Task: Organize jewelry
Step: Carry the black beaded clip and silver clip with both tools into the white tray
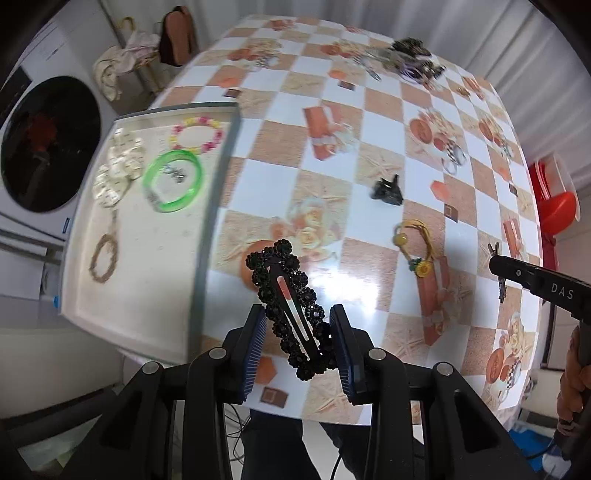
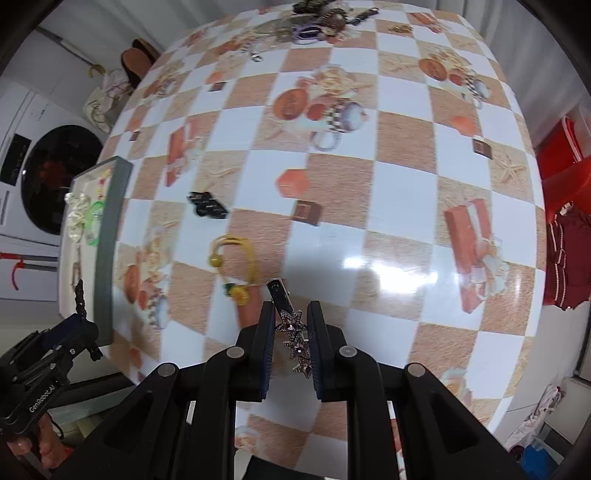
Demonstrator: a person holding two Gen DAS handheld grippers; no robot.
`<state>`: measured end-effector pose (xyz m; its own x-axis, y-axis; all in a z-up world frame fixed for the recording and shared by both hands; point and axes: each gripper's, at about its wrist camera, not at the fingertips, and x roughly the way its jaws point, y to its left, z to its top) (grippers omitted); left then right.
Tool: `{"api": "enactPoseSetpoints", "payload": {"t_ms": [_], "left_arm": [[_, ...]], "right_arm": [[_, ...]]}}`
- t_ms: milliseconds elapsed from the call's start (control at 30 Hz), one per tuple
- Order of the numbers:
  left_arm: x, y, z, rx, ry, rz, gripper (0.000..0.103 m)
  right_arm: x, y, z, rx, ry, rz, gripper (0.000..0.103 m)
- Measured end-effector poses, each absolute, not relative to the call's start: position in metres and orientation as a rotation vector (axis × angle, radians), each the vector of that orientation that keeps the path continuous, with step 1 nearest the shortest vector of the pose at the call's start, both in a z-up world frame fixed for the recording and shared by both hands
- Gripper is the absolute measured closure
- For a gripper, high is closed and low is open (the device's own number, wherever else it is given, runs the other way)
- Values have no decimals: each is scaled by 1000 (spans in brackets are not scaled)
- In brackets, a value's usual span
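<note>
Left wrist view, far left: white tray [image 1: 207, 206] with a grey rim at the table's left edge, its contents clear only here. In it lie a cream shell-like piece [image 1: 118, 166], a green bangle [image 1: 173, 181], a pink-and-yellow bead bracelet [image 1: 197, 134] and a brown braided ring [image 1: 105, 258]; the right wrist view shows the same tray edge-on, contents mostly a blur. Centre of the left view: left gripper [image 1: 298, 338] pinching a black beaded snap clip [image 1: 291, 310] between its blue pads, the clip raised off the table and slanting. Loose on the checked tablecloth [image 1: 369, 110] are a small black claw clip [image 1: 387, 190] and a yellow hair tie [image 1: 415, 245], near each other but apart. Far right of this view, the other tool shows only from the side, jaws not readable. Right wrist view settles that: right gripper [image 2: 290, 345] has its jaws nearly together, clamped on a slim clip with purple star stones [image 2: 293, 338], its dark tip poking past the fingers, lifted clear of the table. Same view, lower left: the left tool in a hand [image 2: 37, 446], black clip dangling. Both views show a tangled jewelry heap [image 2: 317, 18] at the table's far edge, detail too blurred to sort.
</note>
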<state>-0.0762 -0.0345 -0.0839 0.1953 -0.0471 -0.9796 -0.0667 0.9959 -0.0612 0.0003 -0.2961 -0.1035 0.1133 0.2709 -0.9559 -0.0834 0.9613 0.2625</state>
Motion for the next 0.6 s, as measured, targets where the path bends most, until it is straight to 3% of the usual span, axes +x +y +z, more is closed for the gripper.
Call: {"api": "enactPoseSetpoints", "payload": {"t_ms": [600], "left_arm": [[-97,88,-77,-166,1328,120,62]], "right_arm": [[5,-171,-68,135,1366,427,84]]}}
